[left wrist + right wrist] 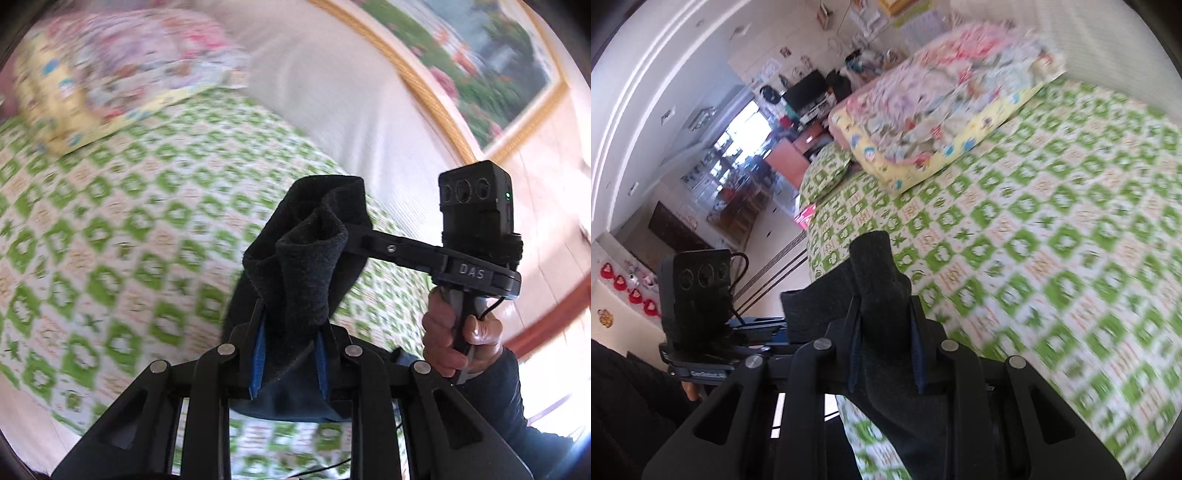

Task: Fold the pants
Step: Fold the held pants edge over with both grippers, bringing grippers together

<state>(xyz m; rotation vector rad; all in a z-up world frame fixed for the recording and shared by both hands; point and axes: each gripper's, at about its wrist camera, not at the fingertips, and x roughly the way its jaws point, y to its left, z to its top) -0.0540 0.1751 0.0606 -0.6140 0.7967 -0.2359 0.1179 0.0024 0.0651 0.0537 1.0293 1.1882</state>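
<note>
The pants (295, 269) are dark charcoal knit fabric, bunched and held up in the air above the bed. My left gripper (290, 354) is shut on a fold of them between its blue pads. In the left wrist view my right gripper (354, 236) reaches in from the right and its fingers are buried in the same cloth. In the right wrist view my right gripper (886, 343) is shut on the pants (882, 295). My left gripper (783, 332) sits close at the left, holding the neighbouring edge. The rest of the garment hangs below, out of sight.
A bed with a green and white patterned cover (1052, 240) lies beneath. A folded floral quilt on a yellow pillow (945, 110) sits at its far end. A white headboard (332, 92) and a framed picture (480, 62) are behind. Cluttered furniture (738, 166) stands beyond the bed edge.
</note>
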